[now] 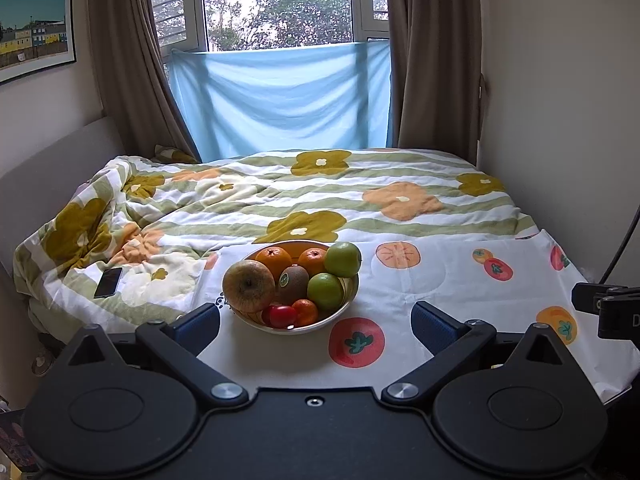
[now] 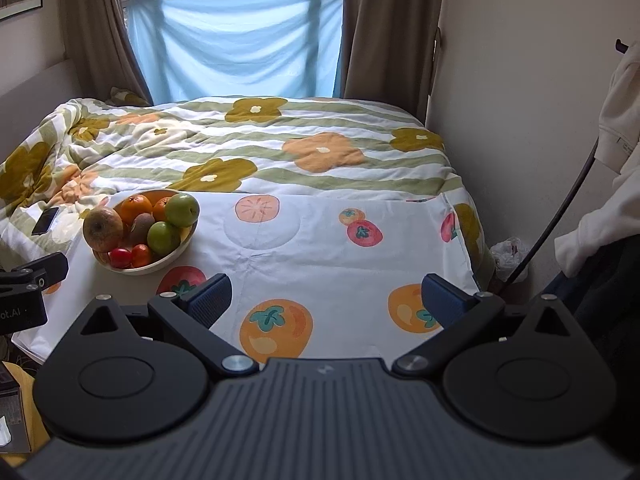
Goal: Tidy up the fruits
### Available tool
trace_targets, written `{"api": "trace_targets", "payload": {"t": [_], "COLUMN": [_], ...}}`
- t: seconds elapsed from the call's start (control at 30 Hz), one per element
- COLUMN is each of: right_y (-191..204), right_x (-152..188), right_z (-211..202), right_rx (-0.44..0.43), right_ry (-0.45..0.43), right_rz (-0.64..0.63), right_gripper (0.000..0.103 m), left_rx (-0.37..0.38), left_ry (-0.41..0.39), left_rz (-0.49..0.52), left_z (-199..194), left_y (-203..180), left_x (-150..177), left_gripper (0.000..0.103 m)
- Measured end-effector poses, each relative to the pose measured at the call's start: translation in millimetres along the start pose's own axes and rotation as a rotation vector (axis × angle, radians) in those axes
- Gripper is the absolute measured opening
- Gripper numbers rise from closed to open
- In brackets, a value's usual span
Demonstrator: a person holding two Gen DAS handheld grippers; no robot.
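Observation:
A pale bowl point(image 1: 340, 314) point(image 2: 176, 254) of fruit stands on a white fruit-print cloth point(image 1: 432, 280) point(image 2: 304, 248). It holds a large brownish apple point(image 1: 248, 286) point(image 2: 103, 229), two green apples point(image 1: 342, 259) point(image 2: 182, 209), two oranges point(image 1: 274, 259) point(image 2: 136, 208), a kiwi point(image 1: 294, 282) point(image 2: 141, 226), a small tangerine point(image 1: 305, 312) and a red tomato point(image 1: 283, 316) point(image 2: 120, 257). My left gripper point(image 1: 316, 322) is open just in front of the bowl, nothing between its fingers. My right gripper point(image 2: 326, 300) is open over bare cloth, to the right of the bowl.
A rumpled flower-print quilt point(image 1: 320, 200) point(image 2: 280, 148) covers the bed behind the cloth. A dark phone point(image 1: 109, 282) point(image 2: 45, 220) lies on it at the left. Walls close in on both sides. A white garment point(image 2: 616, 140) and a cable point(image 2: 560, 208) hang at the right.

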State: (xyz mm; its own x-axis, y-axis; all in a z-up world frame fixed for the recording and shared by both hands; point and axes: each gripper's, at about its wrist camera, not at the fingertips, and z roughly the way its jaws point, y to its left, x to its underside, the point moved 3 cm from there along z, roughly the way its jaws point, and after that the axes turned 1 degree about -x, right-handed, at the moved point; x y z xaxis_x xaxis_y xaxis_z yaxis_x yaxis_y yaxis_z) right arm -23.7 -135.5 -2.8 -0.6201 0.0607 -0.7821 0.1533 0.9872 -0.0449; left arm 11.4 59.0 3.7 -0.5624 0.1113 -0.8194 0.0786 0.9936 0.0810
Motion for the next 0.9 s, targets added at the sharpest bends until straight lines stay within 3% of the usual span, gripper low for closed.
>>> {"api": "trace_targets", "payload": {"t": [0.9], "right_y": [1], "right_x": [8], "right_z": [-9], "right_rx": [-0.008], "right_ry": [0.012], "right_rz": [0.018], "right_gripper": [0.103], "left_rx": [-0.006], "left_ry": [-0.012], "left_rz": [0.017], "left_z": [-15], "left_y": [0], "left_x": [5], "left_gripper": [0.103]}}
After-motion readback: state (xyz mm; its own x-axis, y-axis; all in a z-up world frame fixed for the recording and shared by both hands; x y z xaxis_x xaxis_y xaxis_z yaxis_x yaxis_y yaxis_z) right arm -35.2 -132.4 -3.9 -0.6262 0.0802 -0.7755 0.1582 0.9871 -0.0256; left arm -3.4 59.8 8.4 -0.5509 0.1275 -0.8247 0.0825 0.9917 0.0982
